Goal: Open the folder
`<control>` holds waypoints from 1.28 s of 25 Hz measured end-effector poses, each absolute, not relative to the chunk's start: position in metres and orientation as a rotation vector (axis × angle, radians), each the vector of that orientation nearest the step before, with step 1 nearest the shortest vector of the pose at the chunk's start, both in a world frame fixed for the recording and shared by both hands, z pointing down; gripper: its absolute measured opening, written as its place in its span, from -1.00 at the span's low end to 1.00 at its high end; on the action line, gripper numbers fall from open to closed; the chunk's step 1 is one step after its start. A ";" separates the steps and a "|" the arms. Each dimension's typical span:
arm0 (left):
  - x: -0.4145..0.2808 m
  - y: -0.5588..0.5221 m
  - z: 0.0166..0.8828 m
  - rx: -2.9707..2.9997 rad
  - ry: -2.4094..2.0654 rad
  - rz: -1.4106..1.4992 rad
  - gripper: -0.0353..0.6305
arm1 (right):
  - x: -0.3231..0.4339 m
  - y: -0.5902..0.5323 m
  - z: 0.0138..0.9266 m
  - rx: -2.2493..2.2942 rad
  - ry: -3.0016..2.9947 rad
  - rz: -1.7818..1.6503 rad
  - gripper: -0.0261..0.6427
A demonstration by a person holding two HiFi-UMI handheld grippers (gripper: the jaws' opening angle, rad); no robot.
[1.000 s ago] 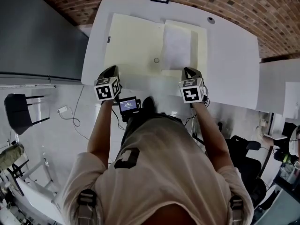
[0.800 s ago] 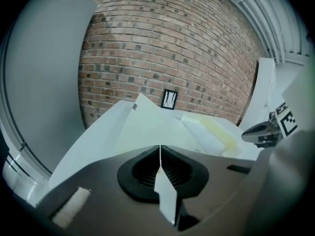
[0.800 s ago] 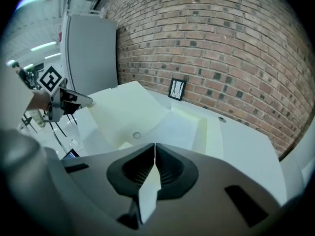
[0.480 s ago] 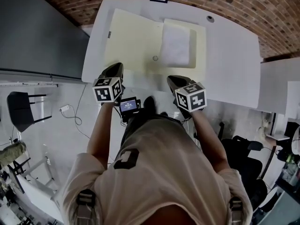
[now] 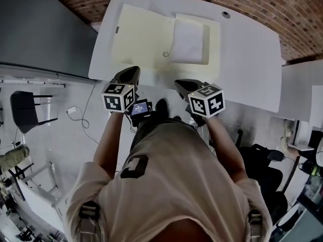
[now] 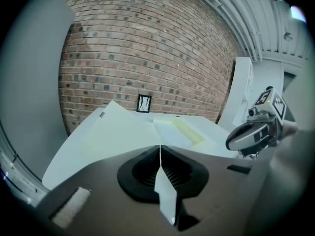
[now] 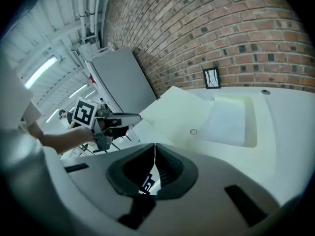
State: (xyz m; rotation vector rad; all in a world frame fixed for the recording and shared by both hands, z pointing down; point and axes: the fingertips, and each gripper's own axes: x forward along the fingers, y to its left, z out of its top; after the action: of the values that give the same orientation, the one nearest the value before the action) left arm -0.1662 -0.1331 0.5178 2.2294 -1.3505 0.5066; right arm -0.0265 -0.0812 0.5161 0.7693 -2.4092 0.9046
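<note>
The left gripper (image 6: 159,148) has its jaws pressed together with nothing between them. The right gripper (image 7: 155,148) is the same, closed and empty. Both hang just off the near edge of the white table (image 5: 245,59), apart from everything on it and pointing downward toward the far side.

The folder (image 5: 144,34) lies ahead of them in the middle of the table, spread flat with both leaves showing. I'd say the opening is already done, so the next move asks for little beyond keeping the jaws clear of the leaves.

The folder looks like pale cream card or thin plastic, matte and stiff enough to lie level. Its left leaf is bare. Its right leaf carries a pocket with a white sheet (image 5: 189,37) tucked inside. A small round snap (image 5: 165,54) sits by the central fold. The tabletop is smooth with rounded corners, and there's rough brick (image 5: 252,1) beyond it.
</note>
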 end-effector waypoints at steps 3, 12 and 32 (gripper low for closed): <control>-0.160 -0.119 0.519 2.235 -1.343 0.542 -0.88 | -0.026 -0.073 0.509 0.752 -2.432 0.892 -0.90; -0.130 -0.082 0.506 2.271 -1.326 0.551 -0.88 | -0.017 -0.043 0.497 0.720 -2.491 0.914 -0.90; -0.104 -0.006 0.483 2.301 -1.295 0.565 -0.88 | -0.008 0.014 0.493 0.676 -2.544 0.919 -0.90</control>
State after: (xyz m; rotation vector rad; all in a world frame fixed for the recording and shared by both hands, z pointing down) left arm -0.1035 -0.0065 0.4828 2.3009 -1.2950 0.5652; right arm -0.0081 0.0138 0.4928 0.6760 -2.5443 0.9194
